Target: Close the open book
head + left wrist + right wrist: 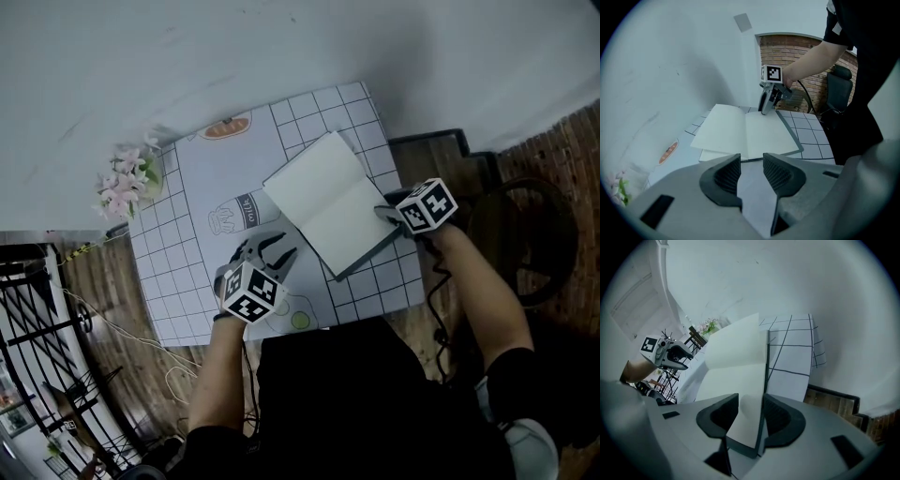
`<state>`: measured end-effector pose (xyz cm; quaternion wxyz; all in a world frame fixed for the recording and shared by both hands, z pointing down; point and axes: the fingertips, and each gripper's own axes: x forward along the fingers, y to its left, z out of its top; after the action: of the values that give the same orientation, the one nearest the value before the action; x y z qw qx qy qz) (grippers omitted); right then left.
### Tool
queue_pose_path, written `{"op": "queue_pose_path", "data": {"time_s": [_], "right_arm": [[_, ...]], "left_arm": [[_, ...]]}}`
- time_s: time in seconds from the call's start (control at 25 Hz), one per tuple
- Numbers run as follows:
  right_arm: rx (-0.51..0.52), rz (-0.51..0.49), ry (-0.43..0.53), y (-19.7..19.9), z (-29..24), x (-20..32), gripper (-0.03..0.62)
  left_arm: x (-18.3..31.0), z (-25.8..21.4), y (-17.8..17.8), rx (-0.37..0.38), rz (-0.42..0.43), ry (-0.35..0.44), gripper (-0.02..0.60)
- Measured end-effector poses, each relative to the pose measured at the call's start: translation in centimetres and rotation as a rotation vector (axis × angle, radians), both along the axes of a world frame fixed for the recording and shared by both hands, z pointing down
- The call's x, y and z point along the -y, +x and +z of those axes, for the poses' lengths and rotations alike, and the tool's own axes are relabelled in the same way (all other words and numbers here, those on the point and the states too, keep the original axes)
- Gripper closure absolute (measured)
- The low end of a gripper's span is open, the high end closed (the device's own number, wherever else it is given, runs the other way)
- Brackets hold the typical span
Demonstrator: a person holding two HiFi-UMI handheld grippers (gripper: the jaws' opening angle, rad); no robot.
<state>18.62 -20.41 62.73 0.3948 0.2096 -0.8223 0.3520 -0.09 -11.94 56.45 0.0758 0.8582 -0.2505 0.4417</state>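
The open book [336, 204] lies with blank white pages up on the grid-patterned table [187, 272]; its grey cover shows along the right edge. My right gripper [386, 214] is at that right edge. In the right gripper view the book's right half [740, 380] stands between the jaws of my right gripper [751, 414]. The cover rests against one pad and a narrow gap shows at the other. My left gripper [272, 251] hovers over the table left of the book's near corner. In its own view, my left gripper [751, 172] stands open and empty, pointing at the book [747, 131].
A pot of pink flowers [129, 180] stands at the table's far left corner. Milk-bottle [236, 216] and food [225, 128] drawings are printed on the tablecloth. A white wall runs behind the table. A dark chair [525, 234] sits to the right and black metal racks [37, 328] to the left.
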Motion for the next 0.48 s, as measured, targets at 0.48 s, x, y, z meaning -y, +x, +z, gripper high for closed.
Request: {"op": "queue_pose_path", "data": {"time_s": [0.48], "right_arm": [[0.213,0.260,-0.209,-3.2,-0.3,-4.5,0.474]], "left_arm": [[-2.0,0.3,-2.8,0.006,0.060,-0.016,0.426]]}}
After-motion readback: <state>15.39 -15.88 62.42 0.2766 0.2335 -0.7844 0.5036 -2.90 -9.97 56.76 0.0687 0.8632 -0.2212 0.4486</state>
